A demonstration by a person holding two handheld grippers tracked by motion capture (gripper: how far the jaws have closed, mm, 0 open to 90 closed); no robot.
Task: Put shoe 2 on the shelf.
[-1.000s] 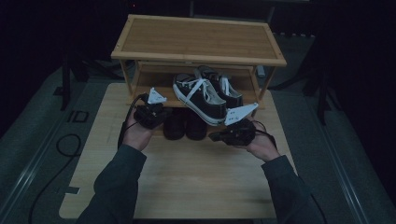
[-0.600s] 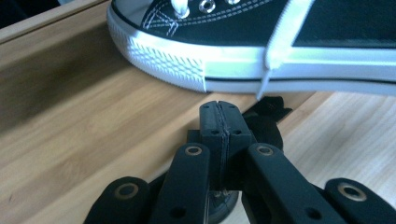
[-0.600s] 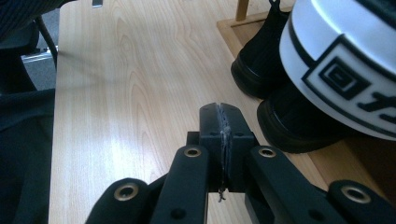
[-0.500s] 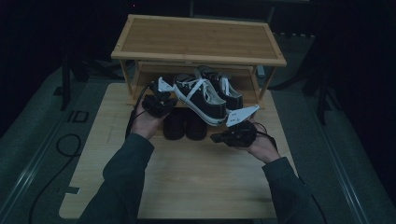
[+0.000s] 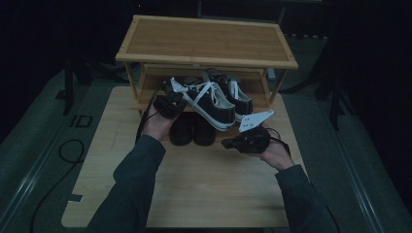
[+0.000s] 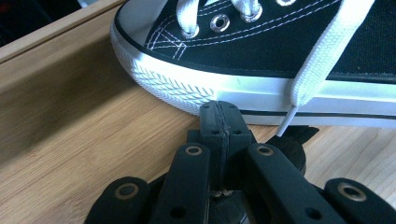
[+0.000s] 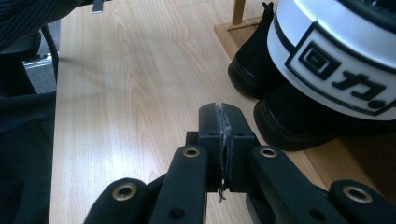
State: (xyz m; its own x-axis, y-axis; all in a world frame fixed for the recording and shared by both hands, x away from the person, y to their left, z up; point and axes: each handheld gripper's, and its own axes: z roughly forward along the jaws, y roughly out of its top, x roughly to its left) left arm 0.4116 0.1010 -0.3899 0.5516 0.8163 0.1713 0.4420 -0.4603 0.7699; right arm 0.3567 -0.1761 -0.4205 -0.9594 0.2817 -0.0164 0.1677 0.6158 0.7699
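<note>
Dark room all round, pale wooden tabletop lit in the middle, grey floor to either side.

Left claw clenched, jaws pressed together on nothing, tips just short of the white rubber sole of a black sneaker. White lace end hanging down just right of the jaws. Bare wood of the shelf below and to the left. From the high view, left claw held up at the left end of the rack's lower shelf, beside the toe of the nearer sneaker, a black cable running down past the hand.

Right claw likewise clenched and holding nothing, jaws flat together, aimed across the tabletop. Just to the right, two dark shoes standing on the rack's base, and above them the white heel of a sneaker with a black printed logo. A dark sleeve at the left edge. From the high view, right claw low over the tabletop, in front of the rack's right half, grey plate on top, hand behind it.

Further out: a bamboo shoe rack at the far edge of the tabletop, top level bare. Pair of black-and-white sneakers side by side on the middle shelf, second one to the right. Dark shoes underneath, toes poking forward. A cable loop on the floor at left.
</note>
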